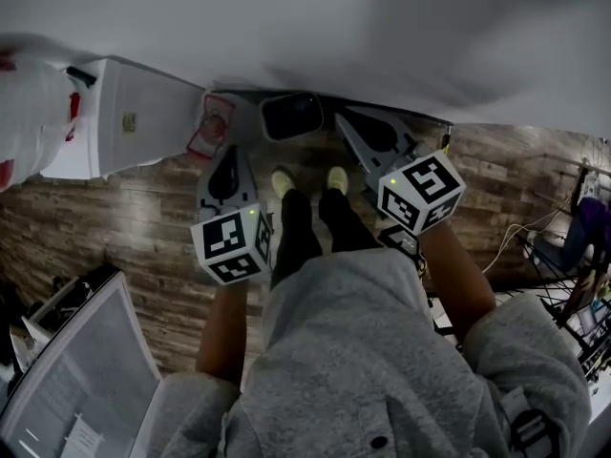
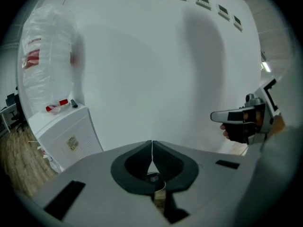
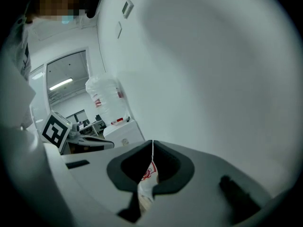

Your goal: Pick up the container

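Nothing legible; the sticker on the white cabinet is too small.

we see a matt brown wood-plank floor; a smooth matt white surface; our soft grey cloth sweatshirt; a crinkled clear plastic bag; a slightly glossy dark rounded container.

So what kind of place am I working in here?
Probably an office or lab room: wood-look plank floor, a white cabinet against a plain white wall, and desks with chairs farther back in the right gripper view.
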